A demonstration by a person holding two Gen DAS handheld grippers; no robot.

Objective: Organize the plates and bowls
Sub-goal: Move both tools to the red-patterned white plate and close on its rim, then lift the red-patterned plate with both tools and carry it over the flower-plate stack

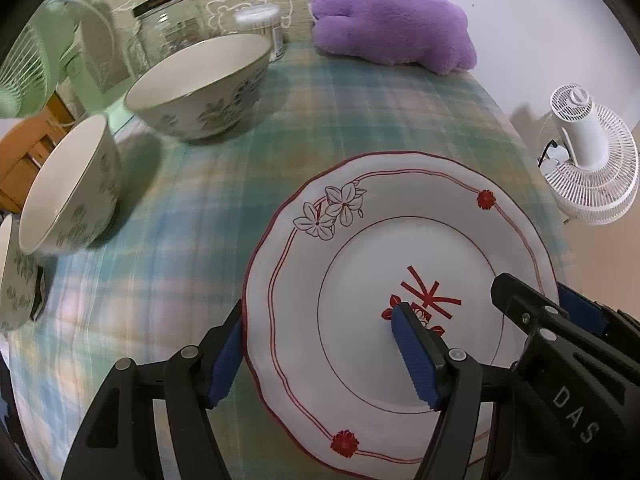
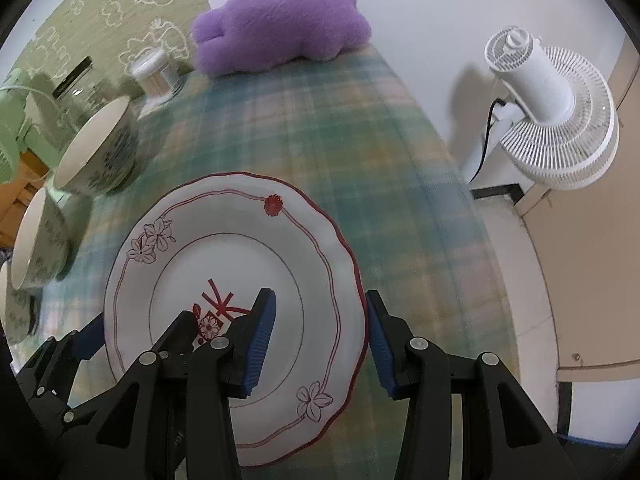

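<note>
A white plate [image 1: 400,304] with a red scalloped rim and red flower marks lies flat on the tabletop [image 1: 168,280], which is covered in a green and blue checked cloth. The left tongs [image 1: 320,352] straddle the plate's left edge: one blue pad sits outside the rim, just beside it, and the other rests over the plate's middle near the red drawing; the jaws stand wide apart and grip nothing. The right tongs [image 2: 320,340] straddle the opposite edge in the same way, one pad over the plate [image 2: 224,300] and the other just outside the rim, also spread wide with nothing clamped. Whether the pads touch the plate cannot be told. To the left of the plate, well apart from it, stand flower-patterned bowls: a large bowl [image 1: 200,88] farther back, a second bowl [image 1: 68,188] nearer, and part of a third at the picture's left edge. Behind the large bowl stand a glass jar [image 1: 168,28] with a dark lid and a small clear tub [image 1: 260,28]. A purple plush toy [image 1: 392,24] lies at the far end of the tabletop. A white fan [image 2: 552,116] stands beyond the right edge, beside the wall.
</note>
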